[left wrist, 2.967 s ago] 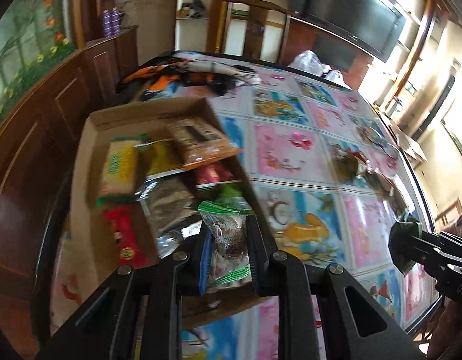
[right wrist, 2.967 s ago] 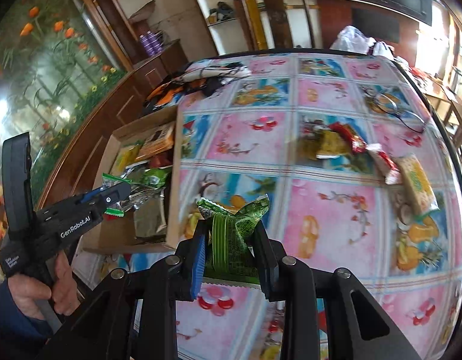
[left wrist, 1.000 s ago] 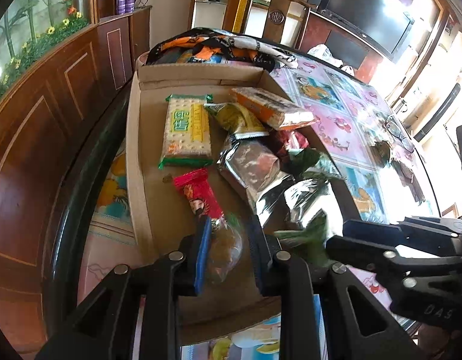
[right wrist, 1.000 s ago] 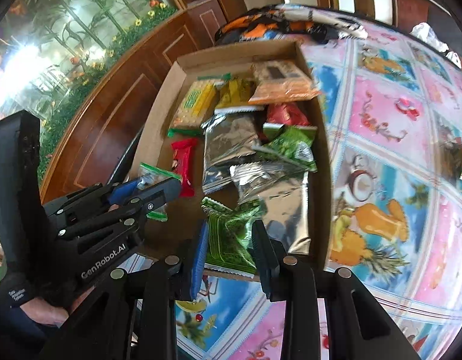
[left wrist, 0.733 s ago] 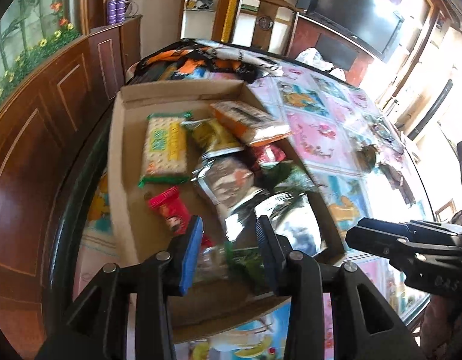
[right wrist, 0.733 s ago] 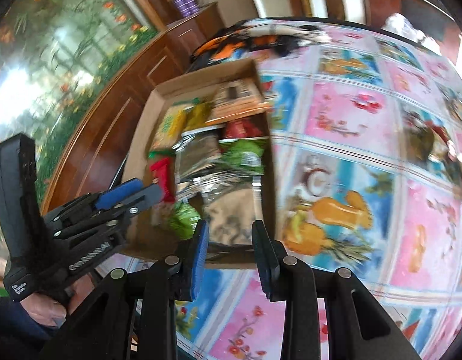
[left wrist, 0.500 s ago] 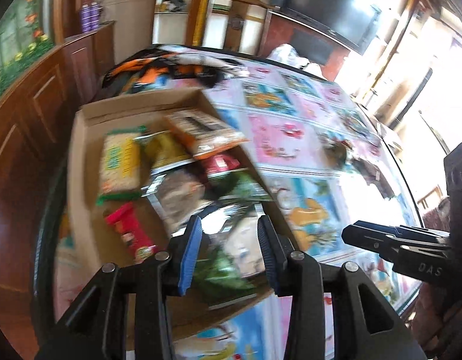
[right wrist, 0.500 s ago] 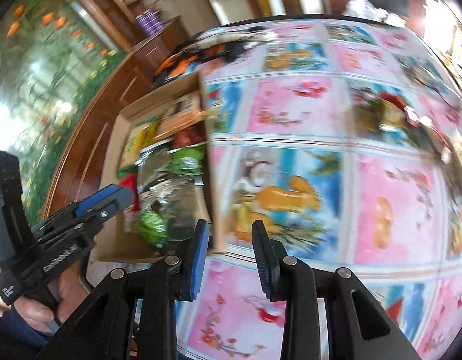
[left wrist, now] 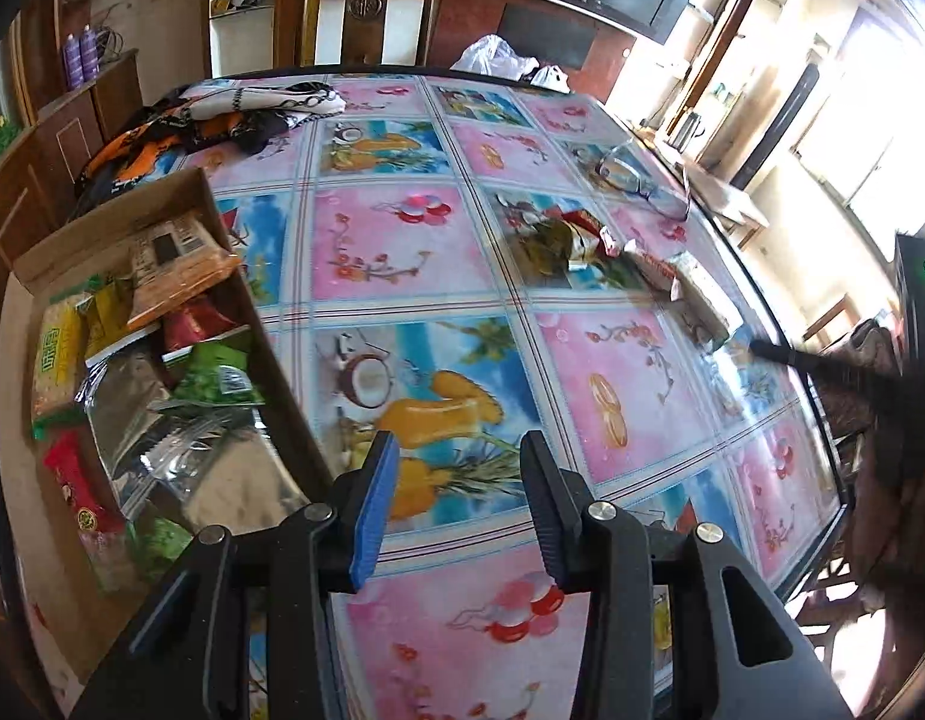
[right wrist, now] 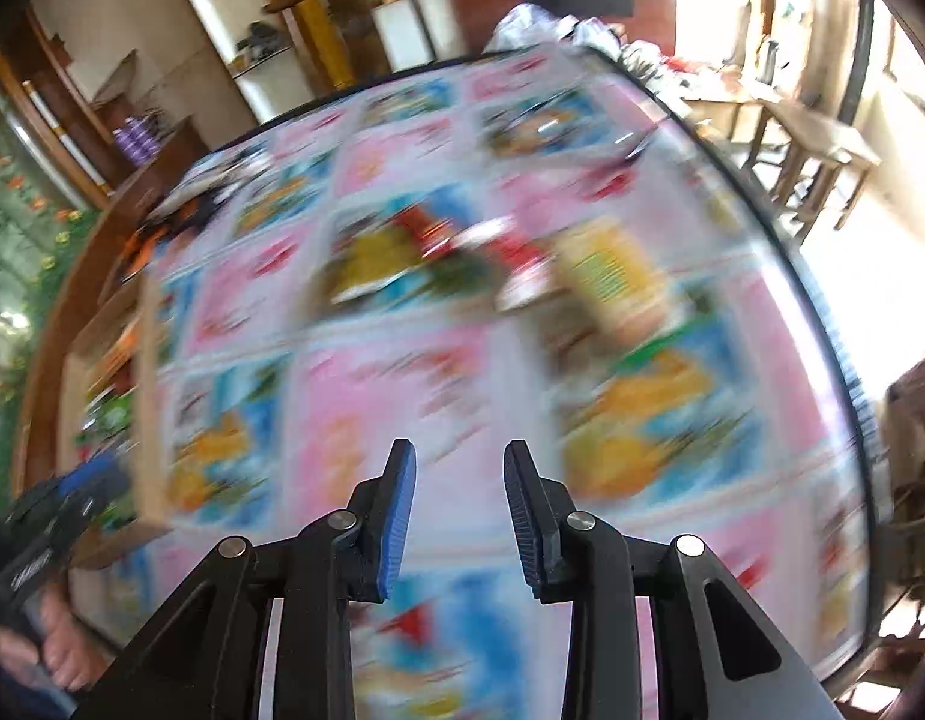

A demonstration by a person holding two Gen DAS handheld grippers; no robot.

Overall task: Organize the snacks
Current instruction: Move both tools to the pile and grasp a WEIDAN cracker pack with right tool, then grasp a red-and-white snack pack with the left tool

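Spanning both views: table (left wrist: pixel 402 252) under a fruit-print cloth. Cardboard box (left wrist: pixel 264 360) at its left edge, full of snack packets (left wrist: pixel 216 381). Loose snacks (right wrist: pixel 606 276) lie mid-table toward the far right, well apart from the box, blurred in the right view. Left gripper (left wrist: pixel 456 480) angled down over the cloth beside the box, fingers apart, empty. Right gripper (right wrist: pixel 459 498) angled down, jaws just widened, nothing between them.
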